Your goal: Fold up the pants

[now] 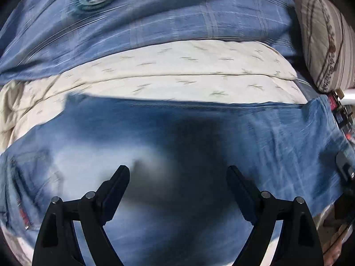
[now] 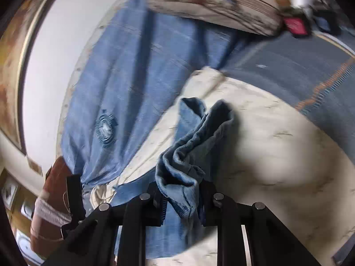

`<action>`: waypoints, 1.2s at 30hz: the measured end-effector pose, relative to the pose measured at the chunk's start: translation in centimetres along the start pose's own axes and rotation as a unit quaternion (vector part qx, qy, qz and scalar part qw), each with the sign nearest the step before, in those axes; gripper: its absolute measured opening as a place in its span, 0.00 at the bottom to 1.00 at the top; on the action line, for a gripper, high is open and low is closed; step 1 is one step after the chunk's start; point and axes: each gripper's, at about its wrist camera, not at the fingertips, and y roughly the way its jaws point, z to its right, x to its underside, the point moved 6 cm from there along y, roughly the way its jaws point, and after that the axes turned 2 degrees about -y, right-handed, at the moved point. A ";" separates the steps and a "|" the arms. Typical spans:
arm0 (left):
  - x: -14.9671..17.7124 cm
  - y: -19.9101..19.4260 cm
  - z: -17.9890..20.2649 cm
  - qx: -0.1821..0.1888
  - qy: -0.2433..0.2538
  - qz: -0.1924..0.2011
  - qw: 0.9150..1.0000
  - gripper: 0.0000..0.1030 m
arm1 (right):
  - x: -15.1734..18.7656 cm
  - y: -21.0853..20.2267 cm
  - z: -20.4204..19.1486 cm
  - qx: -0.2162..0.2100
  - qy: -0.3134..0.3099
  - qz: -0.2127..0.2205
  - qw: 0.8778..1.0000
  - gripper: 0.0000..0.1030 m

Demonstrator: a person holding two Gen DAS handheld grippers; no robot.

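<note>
Left view: my left claw (image 1: 178, 177) hangs wide open over the jeans (image 1: 199, 137), spread flat on the cream blanket (image 1: 177, 66) on the bed, nothing between the fingers. Right view only: my right claw (image 2: 180, 197) is clamped on a bunched jeans end (image 2: 190, 146), lifted off the blanket. A striped pillow (image 2: 210, 2) lies beyond.

Motion-blurred fisheye views, soft light, dark shadow beneath tool.
</note>
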 end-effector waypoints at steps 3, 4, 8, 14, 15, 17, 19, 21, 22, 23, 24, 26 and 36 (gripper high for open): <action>1.0 -2.0 -3.2 -0.005 -0.022 0.008 1.000 0.86 | 1.3 1.3 -2.5 -0.017 -0.026 -0.015 0.999 0.21; 1.1 -2.6 -4.1 -0.007 -0.027 0.012 1.000 0.86 | 1.9 1.7 -3.2 -0.018 -0.032 -0.019 0.999 0.21; 1.9 -5.0 -7.5 -0.011 -0.051 0.028 0.998 0.86 | 3.9 3.6 -6.1 -0.036 -0.055 -0.042 0.997 0.21; 2.1 -7.8 -10.8 -0.010 -0.078 0.050 0.996 0.86 | 7.6 7.1 -10.1 -0.056 -0.085 -0.094 0.990 0.21; 2.3 -8.1 -11.1 -0.011 -0.081 0.053 0.995 0.86 | 8.5 7.9 -11.0 -0.056 -0.094 -0.106 0.988 0.21; 2.1 -8.3 -11.7 -0.013 -0.089 0.057 0.994 0.86 | 10.1 9.4 -12.0 -0.049 -0.113 -0.136 0.983 0.23; 2.0 -8.5 -12.5 -0.012 -0.097 0.059 0.993 0.86 | 11.9 11.2 -12.5 -0.034 -0.119 -0.186 0.975 0.26; 2.0 -8.5 -13.1 -0.013 -0.107 0.060 0.992 0.86 | 13.5 12.3 -12.7 -0.030 -0.125 -0.230 0.965 0.39; 2.0 -8.4 -13.4 -0.013 -0.112 0.059 0.992 0.86 | 14.0 12.3 -13.2 -0.043 -0.133 -0.236 0.961 0.48; 2.1 -8.4 -13.6 -0.013 -0.114 0.058 0.992 0.86 | 14.2 11.9 -14.0 -0.065 -0.144 -0.240 0.958 0.61; 2.1 -8.2 -13.7 -0.012 -0.116 0.056 0.992 0.86 | 14.2 11.4 -14.3 -0.076 -0.152 -0.239 0.956 0.64; 2.0 -8.0 -13.5 -0.012 -0.119 0.056 0.991 0.86 | 13.2 9.8 -14.8 -0.095 -0.169 -0.214 0.958 0.64; 0.1 -6.0 -6.9 0.030 -0.080 0.062 0.994 0.86 | 6.4 6.7 -8.2 -0.001 -0.100 -0.129 0.987 0.52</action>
